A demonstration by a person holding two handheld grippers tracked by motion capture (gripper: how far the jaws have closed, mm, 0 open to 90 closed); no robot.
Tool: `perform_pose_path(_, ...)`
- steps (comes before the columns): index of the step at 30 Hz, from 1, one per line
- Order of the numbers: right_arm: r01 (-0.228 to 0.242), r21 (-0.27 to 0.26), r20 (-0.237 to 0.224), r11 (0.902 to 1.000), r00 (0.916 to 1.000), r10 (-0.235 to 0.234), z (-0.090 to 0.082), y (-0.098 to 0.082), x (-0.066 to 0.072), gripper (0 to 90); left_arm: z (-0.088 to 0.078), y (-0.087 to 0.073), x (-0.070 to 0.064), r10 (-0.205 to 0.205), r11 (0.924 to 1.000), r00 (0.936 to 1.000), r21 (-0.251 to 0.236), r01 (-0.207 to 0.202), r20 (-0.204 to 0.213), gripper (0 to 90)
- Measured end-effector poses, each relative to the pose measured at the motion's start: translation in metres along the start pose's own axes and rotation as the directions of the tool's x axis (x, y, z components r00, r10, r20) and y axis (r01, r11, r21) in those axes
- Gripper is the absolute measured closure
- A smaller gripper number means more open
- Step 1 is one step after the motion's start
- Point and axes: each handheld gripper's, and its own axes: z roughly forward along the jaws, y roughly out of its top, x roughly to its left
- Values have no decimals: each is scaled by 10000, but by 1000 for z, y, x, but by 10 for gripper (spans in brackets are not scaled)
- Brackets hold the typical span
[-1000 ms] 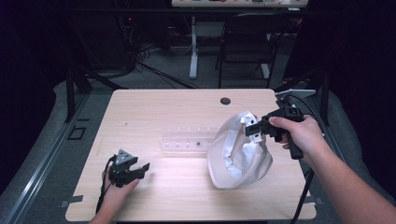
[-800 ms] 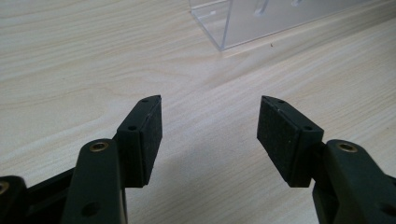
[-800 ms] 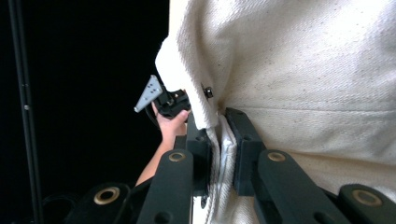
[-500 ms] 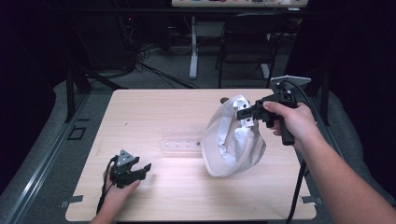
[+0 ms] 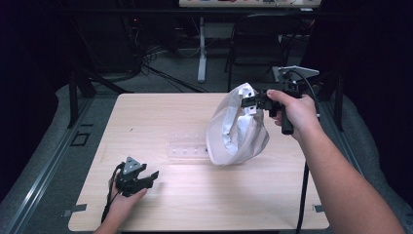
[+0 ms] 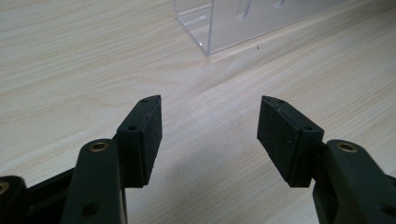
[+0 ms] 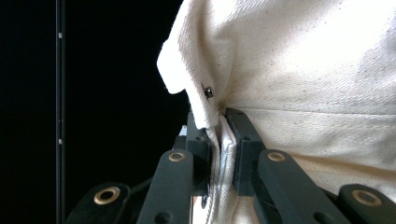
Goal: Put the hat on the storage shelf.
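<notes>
Above the table (image 5: pixel 195 195), right gripper (image 5: pixel 249 101) pinches cloth (image 5: pixel 238 131)

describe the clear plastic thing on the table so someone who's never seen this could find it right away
On the light wooden table, look near the middle, left of the white cloth bag held by the right gripper. The clear plastic rack lies there, see-through and rigid, unlike the soft bag.

Wooden table (image 5: pixel 204 195), clear plastic rack (image 5: pixel 187 148)
</notes>
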Motion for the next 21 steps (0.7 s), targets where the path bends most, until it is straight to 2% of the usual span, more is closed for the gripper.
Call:
perform_pose_path(5,-160,-146,40,9998,9999,161,6,7,0,808,0,0,-1,20,10000,10000,45,-20,46,407)
perform_pose_path(6,-274,-317,97,9991,9996,277,10,9,1,808,1,0,-1,14,10000,10000,-13,-14,23,407)
perform_pose_path(13,-383,-547,86,9978,9992,388,21,19,2,808,1,0,-1,-7,10000,10000,-29,7,48,408)
perform_pose_path(21,-578,-798,268,9951,9978,601,31,25,-1,808,1,2,-7,251,9996,9995,-138,-248,171,421)
